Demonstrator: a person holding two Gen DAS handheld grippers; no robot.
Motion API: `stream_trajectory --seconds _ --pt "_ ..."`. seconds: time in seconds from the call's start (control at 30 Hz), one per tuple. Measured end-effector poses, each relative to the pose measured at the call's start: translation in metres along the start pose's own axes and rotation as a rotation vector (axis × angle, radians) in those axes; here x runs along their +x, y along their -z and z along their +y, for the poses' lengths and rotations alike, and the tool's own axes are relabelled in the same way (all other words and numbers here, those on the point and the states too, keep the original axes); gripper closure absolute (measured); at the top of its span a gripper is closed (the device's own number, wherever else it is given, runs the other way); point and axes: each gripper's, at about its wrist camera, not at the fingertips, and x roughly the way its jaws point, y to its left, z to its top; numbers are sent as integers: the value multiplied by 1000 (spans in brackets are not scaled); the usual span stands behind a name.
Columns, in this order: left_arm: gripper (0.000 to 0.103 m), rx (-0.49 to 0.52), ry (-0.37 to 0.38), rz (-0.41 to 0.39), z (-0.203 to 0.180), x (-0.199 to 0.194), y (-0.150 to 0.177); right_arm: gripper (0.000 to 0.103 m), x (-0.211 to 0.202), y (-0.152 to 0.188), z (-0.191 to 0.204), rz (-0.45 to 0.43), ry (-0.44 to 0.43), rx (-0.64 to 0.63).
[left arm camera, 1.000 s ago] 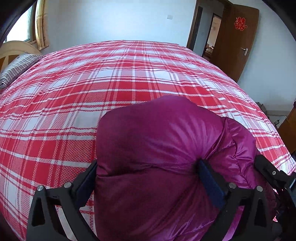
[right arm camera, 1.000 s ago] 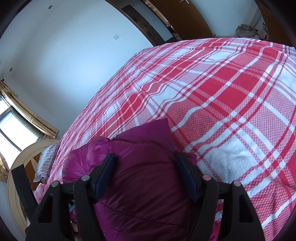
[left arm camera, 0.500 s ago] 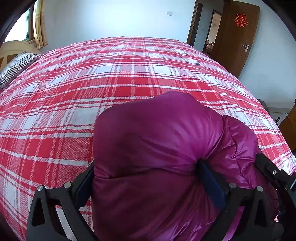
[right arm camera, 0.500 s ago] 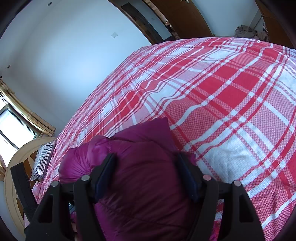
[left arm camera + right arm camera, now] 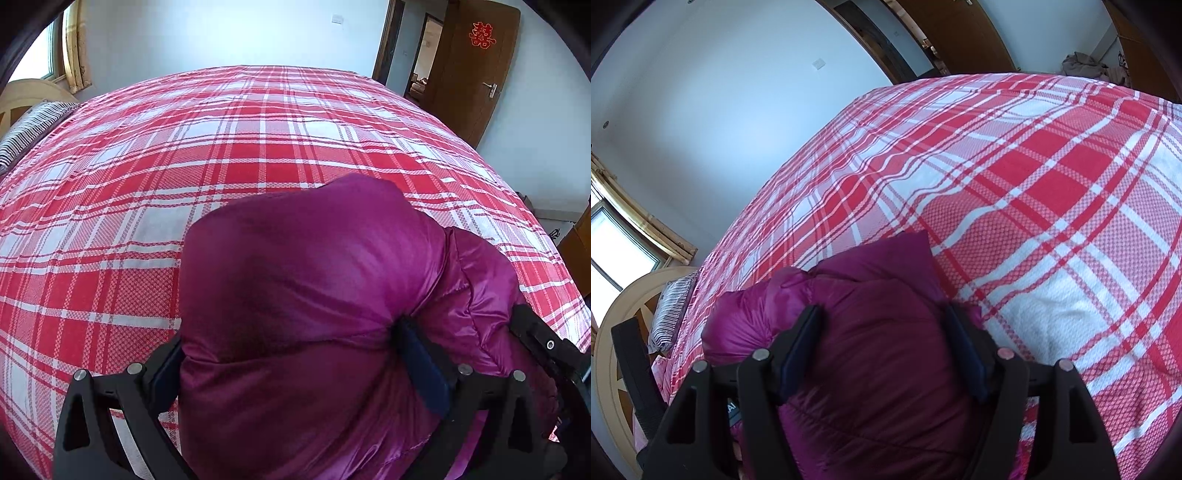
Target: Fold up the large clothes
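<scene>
A magenta puffer jacket [image 5: 314, 280] is bunched into a thick bundle over the near part of the bed. My left gripper [image 5: 291, 354] is shut on a thick fold of it, the padding bulging up between the jaws. The jacket also fills the bottom of the right wrist view [image 5: 871, 354], where my right gripper [image 5: 882, 343] is shut on another thick fold. The other gripper's black frame [image 5: 546, 347] shows at the right of the left wrist view. The lower part of the jacket is hidden behind the grippers.
A red and white plaid bedspread [image 5: 229, 147] covers the wide bed. A striped pillow [image 5: 29, 129] lies by the wooden headboard [image 5: 624, 332] at the left. A brown door [image 5: 476, 66] stands at the far right beyond the bed. A heap of clothes [image 5: 1086, 66] lies in the far corner.
Both grippers with the jacket bundle have shifted slightly forward over the bed. The grips have not changed.
</scene>
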Motion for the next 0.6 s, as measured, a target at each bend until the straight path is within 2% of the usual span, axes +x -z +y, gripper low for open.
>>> stream_trajectory --seconds 0.23,0.43,0.5,0.6 --pt "1 -4 8 5 -1 4 1 27 3 -5 4 65 -14 -64" --pt "1 -11 26 8 1 5 0 29 -8 -8 -15 77 -122 -52" --pt "1 -27 58 18 6 2 0 33 -8 -5 -20 84 -148 -51" --pt "1 -40 163 29 23 -23 12 37 -8 -2 -16 87 -143 -74"
